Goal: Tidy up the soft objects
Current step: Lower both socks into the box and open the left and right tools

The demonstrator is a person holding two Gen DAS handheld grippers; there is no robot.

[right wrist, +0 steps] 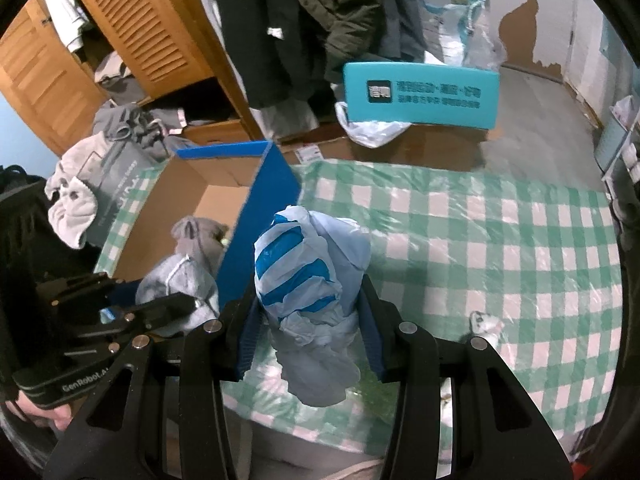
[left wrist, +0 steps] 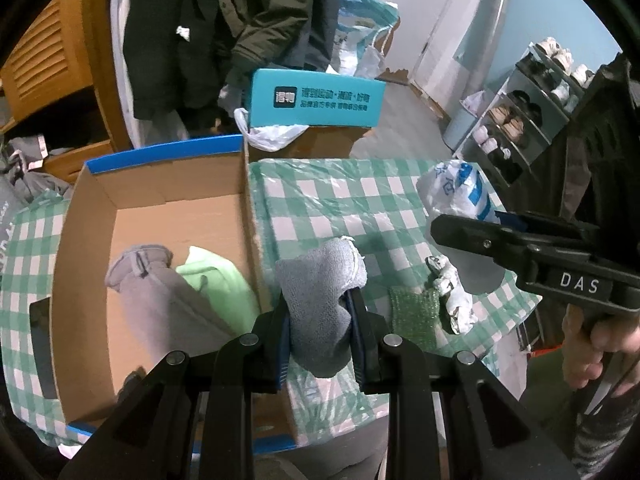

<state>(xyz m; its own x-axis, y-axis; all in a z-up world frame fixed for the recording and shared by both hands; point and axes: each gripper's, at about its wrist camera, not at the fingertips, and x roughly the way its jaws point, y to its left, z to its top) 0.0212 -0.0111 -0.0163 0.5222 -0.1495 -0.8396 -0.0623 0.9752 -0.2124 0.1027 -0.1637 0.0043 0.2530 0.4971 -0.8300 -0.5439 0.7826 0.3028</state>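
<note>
My left gripper (left wrist: 320, 312) is shut on a grey sock (left wrist: 320, 280), held just right of the cardboard box's (left wrist: 200, 176) right wall. Inside the box lie a grey cloth (left wrist: 160, 296) and a light green cloth (left wrist: 216, 276). My right gripper (right wrist: 310, 320) is shut on a crumpled white-and-blue plastic bag (right wrist: 308, 272), above the green checked tablecloth (right wrist: 480, 248). In the left wrist view the right gripper (left wrist: 472, 236) holds that bag (left wrist: 460, 192) at the right. A green scouring pad (left wrist: 414, 312) and a crumpled white wrapper (left wrist: 452, 288) lie on the cloth.
A teal box (left wrist: 316, 100) stands on a brown carton beyond the table. Dark coats (left wrist: 224, 20) hang behind. A shoe rack (left wrist: 520, 112) is at the far right, a wooden louvred cupboard (right wrist: 132, 32) at the left. Grey clothes (right wrist: 132, 128) are piled by the cupboard.
</note>
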